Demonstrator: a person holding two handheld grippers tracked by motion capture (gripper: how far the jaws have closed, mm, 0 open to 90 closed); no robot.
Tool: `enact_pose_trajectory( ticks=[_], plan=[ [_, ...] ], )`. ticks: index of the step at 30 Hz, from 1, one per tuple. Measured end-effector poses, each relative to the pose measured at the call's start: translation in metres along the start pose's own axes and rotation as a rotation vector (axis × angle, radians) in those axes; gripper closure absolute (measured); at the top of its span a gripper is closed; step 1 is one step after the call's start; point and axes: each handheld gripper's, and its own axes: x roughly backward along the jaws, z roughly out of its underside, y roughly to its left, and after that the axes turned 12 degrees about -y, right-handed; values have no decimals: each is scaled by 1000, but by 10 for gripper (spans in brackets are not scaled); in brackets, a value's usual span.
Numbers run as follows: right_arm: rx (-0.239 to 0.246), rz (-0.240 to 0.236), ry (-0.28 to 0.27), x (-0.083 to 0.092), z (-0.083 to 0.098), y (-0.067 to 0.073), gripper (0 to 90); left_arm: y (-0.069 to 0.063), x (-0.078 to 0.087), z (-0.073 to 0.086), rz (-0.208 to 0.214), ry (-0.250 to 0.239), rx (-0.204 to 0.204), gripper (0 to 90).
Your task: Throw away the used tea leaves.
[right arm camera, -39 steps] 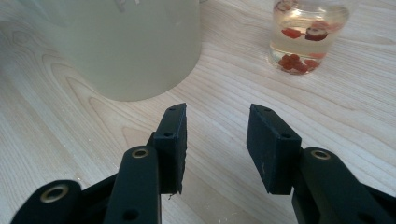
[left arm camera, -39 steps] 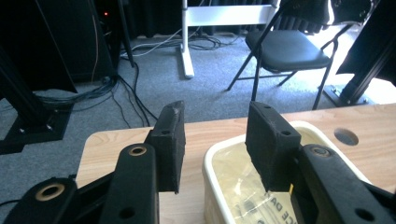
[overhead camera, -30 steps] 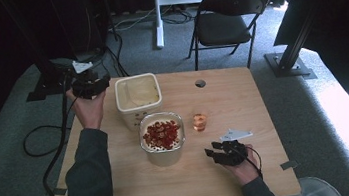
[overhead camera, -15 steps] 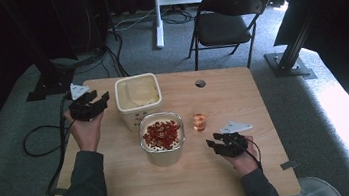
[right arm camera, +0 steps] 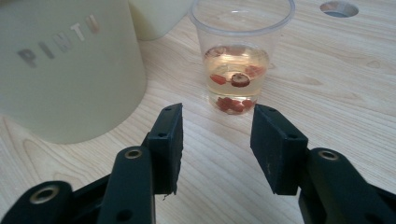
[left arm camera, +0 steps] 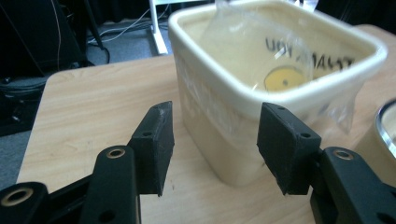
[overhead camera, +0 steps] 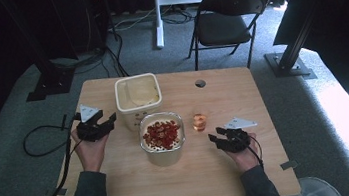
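The left hand-held gripper (left arm camera: 212, 149), its jaws just widened and empty, faces the cream plastic-lined tub (left arm camera: 261, 88) on the bench (overhead camera: 242, 89), while the right hand-held gripper (right arm camera: 215, 147), jaws apart, fronts a clear cup (right arm camera: 239, 56) of pale liquid beside the canister (right arm camera: 70, 65) lettered "PINTU".

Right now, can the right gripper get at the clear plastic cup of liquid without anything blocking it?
Probably yes: the right gripper points at the clear plastic cup with open jaws, bare wooden table between, and the cream canister stands off to one side.
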Motion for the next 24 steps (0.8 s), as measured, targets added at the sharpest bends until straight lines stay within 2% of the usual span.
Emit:
enact_pose_trajectory(
  ticks=[2, 4, 7, 10, 14, 16, 19, 22, 24],
  plan=[
    [-3, -2, -1, -2, 0, -1, 543, 1, -1, 9, 1, 22, 14, 467],
    [1, -1, -7, -4, 1, -3, 568, 0, -1, 18, -2, 24, 1, 475],
    [7, 3, 3, -7, 1, -3, 580, -2, 1, 29, 20, 18, -1, 476],
    [0, -4, 2, -12, 1, -4, 563, -3, 3, 38, 50, 15, 18, 476],
    [17, -24, -8, -21, -2, -3, 549, -8, 3, 53, 60, 44, 26, 476],
    [13, -19, -14, -25, -3, -4, 501, -10, 2, 62, 63, 60, 31, 476],
    [28, 11, -27, -31, -3, -5, 377, -11, 0, 70, 66, 79, 51, 478],
    [56, 23, -52, -38, -7, -5, 281, -12, -2, 71, 64, 87, 46, 478],
    [60, 30, -55, -40, -8, -6, 259, -13, -3, 71, 64, 83, 50, 478]
  ],
)
